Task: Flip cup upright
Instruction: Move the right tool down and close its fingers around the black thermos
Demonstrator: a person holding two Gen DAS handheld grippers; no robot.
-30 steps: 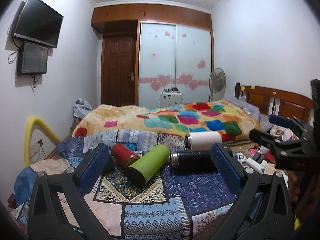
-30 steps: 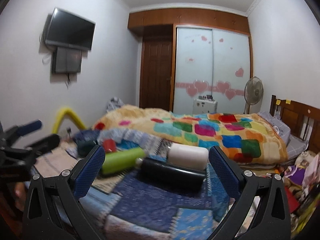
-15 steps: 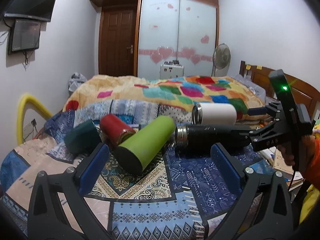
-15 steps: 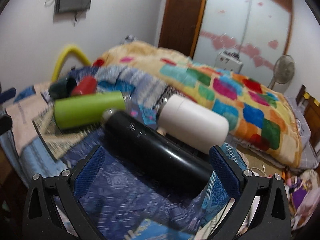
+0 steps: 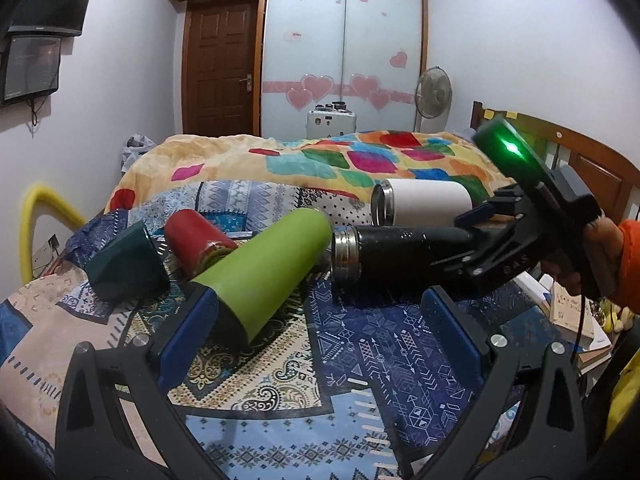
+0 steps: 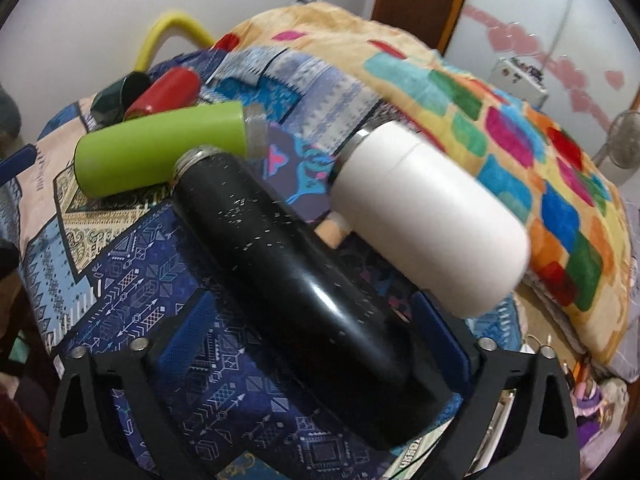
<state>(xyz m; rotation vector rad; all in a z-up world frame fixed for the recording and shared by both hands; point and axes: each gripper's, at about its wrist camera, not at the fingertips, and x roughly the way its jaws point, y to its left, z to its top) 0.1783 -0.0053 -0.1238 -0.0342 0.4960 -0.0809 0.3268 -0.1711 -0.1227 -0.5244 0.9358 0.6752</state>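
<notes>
Several cups lie on their sides on a patterned cloth: a black flask, a green flask, a white flask, a red cup and a dark green cup. My right gripper is open, its jaws around the black flask's base end. My left gripper is open, its left pad by the green flask's base, holding nothing.
The patterned cloth covers a table beside a bed with a colourful quilt. Books and clutter lie at the right. A yellow tube stands at the left wall.
Both grippers moved forward and down toward the cups. The right gripper closed in until its open jaws straddle the black flask's base.
</notes>
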